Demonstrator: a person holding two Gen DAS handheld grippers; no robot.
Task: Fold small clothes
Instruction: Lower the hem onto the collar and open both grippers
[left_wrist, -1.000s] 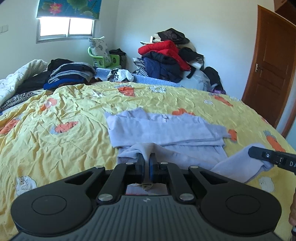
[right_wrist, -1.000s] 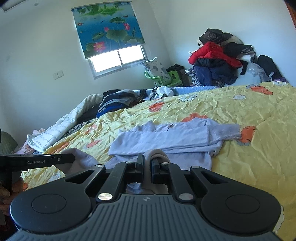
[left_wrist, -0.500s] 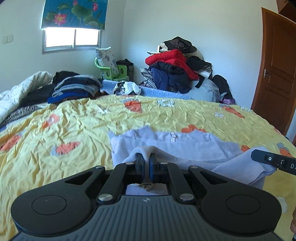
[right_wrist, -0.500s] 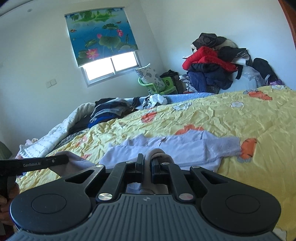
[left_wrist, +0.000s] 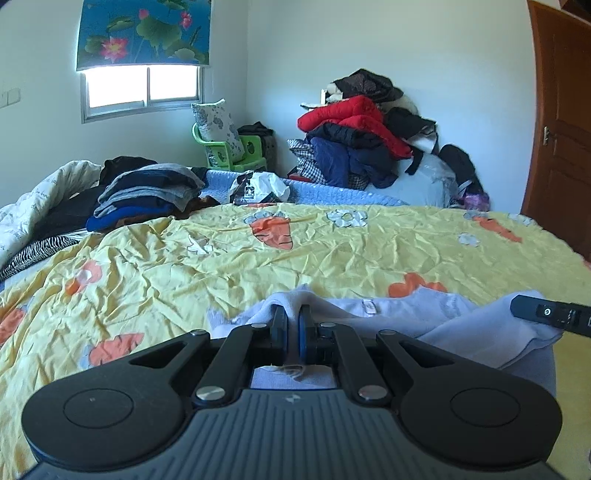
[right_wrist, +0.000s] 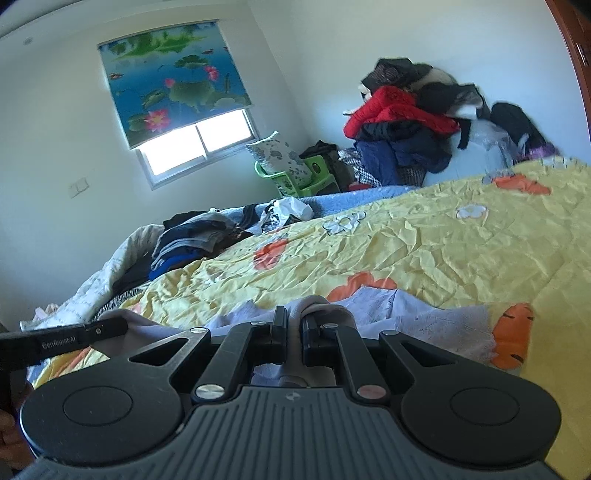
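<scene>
My left tool (left_wrist: 291, 325) and right tool (right_wrist: 293, 326) are each clamped on a pinch of the pale lavender garment (left_wrist: 406, 314), lifting its near edge. The rest lies ahead at twelve o'clock on the yellow bedspread (left_wrist: 332, 251), long axis running nine to three, so the fold goes forward, both hands equally near. The housings hide the edge under my grips; the garment's far hem is hard to make out.
</scene>
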